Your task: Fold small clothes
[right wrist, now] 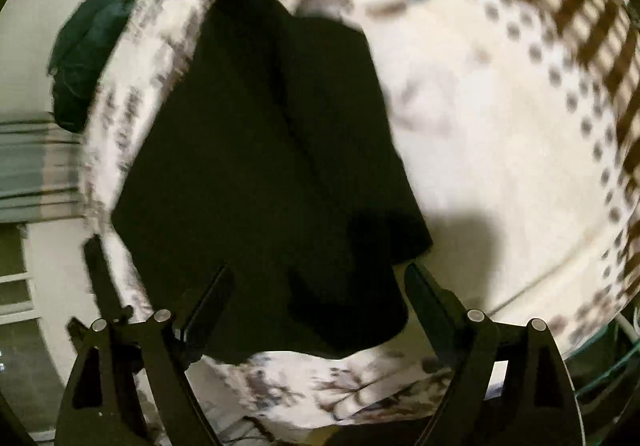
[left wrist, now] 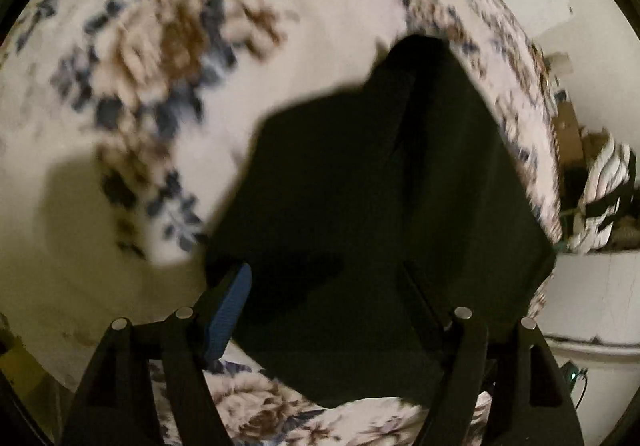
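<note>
I had both tools over the dark garment (left wrist: 380,205), which lay flat on the floral bed cover (left wrist: 160,65) near its edge. The left tool (left wrist: 328,306) stood open over the near hem, gripping nothing; the right tool (right wrist: 316,294) likewise gaped, empty. I judged a fold was just starting (frames were blurred). Next I needed each tool to pinch a near corner.

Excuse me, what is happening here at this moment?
A person holds a gripper in each hand above a dark garment that lies on a flowered blanket. The left gripper and the right gripper both point down at the near edge of the garment with jaws open, and neither holds the cloth. A green cloth lies at the far edge of the blanket.
</note>
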The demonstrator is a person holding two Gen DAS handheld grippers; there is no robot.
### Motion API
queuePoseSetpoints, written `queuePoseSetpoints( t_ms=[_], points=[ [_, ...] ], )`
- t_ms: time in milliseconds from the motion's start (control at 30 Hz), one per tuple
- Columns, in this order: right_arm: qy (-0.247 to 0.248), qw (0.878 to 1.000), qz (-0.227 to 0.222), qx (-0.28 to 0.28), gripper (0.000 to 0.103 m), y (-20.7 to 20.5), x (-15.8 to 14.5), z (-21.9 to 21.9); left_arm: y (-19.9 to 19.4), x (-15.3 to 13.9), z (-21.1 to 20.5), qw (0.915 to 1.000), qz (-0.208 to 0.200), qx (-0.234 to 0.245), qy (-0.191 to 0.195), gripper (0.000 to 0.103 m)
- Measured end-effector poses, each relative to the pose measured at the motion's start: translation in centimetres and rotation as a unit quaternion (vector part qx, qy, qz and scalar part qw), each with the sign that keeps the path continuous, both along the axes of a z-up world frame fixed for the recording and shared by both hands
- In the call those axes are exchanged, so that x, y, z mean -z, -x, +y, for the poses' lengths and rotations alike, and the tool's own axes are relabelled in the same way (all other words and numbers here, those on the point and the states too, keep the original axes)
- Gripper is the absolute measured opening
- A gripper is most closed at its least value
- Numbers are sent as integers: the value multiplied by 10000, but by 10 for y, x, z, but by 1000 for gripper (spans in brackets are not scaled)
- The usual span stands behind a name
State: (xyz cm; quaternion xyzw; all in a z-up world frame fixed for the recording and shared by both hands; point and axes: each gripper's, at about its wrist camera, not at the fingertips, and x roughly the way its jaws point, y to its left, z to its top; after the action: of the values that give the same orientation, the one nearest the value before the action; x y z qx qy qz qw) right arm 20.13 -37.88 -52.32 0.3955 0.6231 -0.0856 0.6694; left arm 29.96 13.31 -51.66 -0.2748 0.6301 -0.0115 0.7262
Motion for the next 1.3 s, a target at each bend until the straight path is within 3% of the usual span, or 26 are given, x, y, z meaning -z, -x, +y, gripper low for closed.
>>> queuePoseSetpoints(
  t_ms=[33,67,100,167,200,400,467,567,667,700,767,867,967,1133,1200,1233,1300],
  points=[
    [144,9998,112,59,84,3,10,3,1,7,-5,10000,17,14,-37,73],
    [211,9996,141,108,67,6,17,4,1,10,-7,10000,12,8,-46,73],
    [225,9995,141,193,41,9,23,6,2,15,-10,10000,-34,-19,-91,72],
    [283,9989,52,358,9,15,23,9,3,15,-12,9998,-138,-61,-113,72],
    [392,9986,2,342,6,17,19,11,4,13,-12,9997,-195,-62,-101,72],
    [1136,9929,-362,36,5,29,-36,6,22,6,-8,9997,-154,204,-48,68],
    [1083,9939,-204,-34,5,30,-34,-3,28,6,-7,9996,-45,294,35,68],
    [450,9977,304,-403,6,19,-8,-5,33,0,-2,9993,155,337,61,68],
    [533,9969,336,-464,18,10,-18,-12,24,-23,5,9992,-21,396,-56,69],
    [601,9972,132,-421,30,7,-29,-15,17,-32,7,9987,-162,460,-137,69],
    [572,9975,-323,-245,42,-2,-50,-22,-8,-50,5,9962,-499,629,-332,69],
    [530,9953,-795,-182,52,-30,-65,-32,-61,-59,-4,9927,-812,789,-425,73],
    [609,9922,-1082,-136,54,-73,-65,-38,-113,-48,-15,9896,-896,1028,-447,73],
    [554,9908,-1231,47,54,-142,-55,-46,-178,-10,-36,9903,-610,1188,-372,72],
    [591,9916,-1146,100,54,-172,-49,-50,-186,-10,-42,9894,-735,1211,-324,49],
    [597,9920,-1111,81,54,-187,-45,-52,-191,-12,-47,9867,-832,1352,-351,21],
    [656,9928,-1002,-57,54,-208,-35,-51,-192,-18,-55,9816,-998,1536,-532,15]
  ],
)
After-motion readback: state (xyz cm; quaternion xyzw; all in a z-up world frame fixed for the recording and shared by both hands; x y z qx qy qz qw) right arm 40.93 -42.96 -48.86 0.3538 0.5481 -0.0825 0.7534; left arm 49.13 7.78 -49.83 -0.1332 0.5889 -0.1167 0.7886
